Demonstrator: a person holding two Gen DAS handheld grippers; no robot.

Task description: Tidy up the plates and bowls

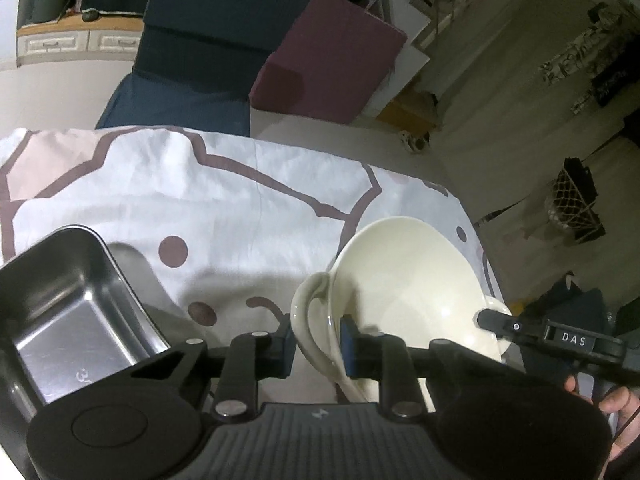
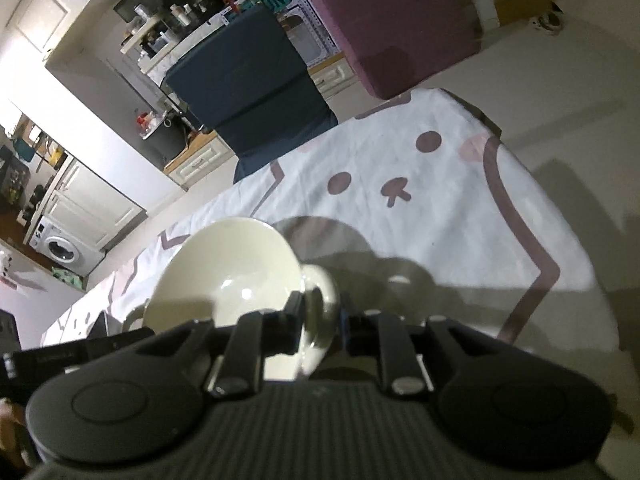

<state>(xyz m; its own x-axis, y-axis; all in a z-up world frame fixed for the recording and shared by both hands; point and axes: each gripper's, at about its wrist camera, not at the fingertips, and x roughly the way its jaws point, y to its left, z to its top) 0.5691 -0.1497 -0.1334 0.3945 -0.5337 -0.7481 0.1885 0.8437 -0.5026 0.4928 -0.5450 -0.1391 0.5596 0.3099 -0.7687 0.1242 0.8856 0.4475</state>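
Now the cream round ceramic bowl (image 1: 408, 280) is pinched at its rim by both the left hand-held gripper (image 1: 318, 344) and the right hand-held gripper (image 2: 320, 320); it should be lifted level and slowly.

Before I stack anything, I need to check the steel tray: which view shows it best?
The left wrist view: the steel tray sits open at lower left, its inside visible. The right wrist view shows nothing I can identify as the tray.
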